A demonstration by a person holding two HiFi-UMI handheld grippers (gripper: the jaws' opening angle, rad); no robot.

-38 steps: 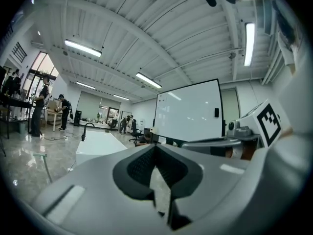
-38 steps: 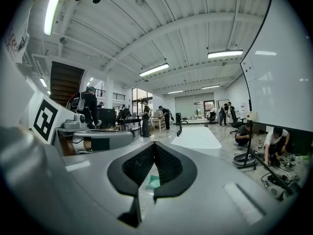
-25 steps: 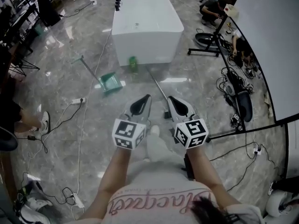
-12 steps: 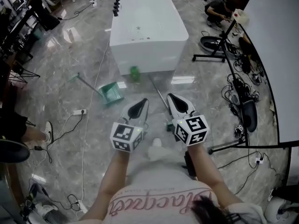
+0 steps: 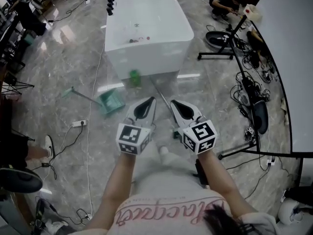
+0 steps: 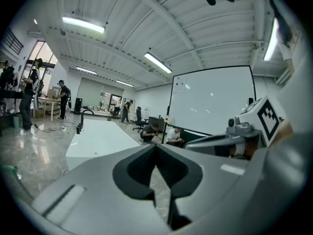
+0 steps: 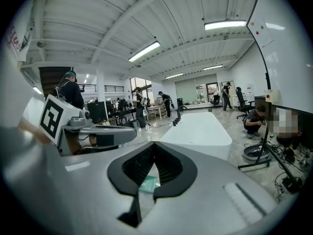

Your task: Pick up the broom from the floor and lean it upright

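The left gripper (image 5: 152,100) and right gripper (image 5: 172,102) are closed and empty, near the broom (image 5: 161,95) lying on the floor (image 5: 58,72).

The floor (image 5: 63,82) is grey stone with marble veins, polished so glossy that it mirrors bright light. The white tub (image 5: 146,18) looks smooth and slightly shiny. The broom (image 5: 161,93) has a thin handle of bright metal. The dustpan (image 5: 110,102) is green plastic. The left gripper (image 5: 152,100) and the right gripper (image 5: 172,102) have matt grey plastic shells with black ribbed pads (image 7: 168,169).
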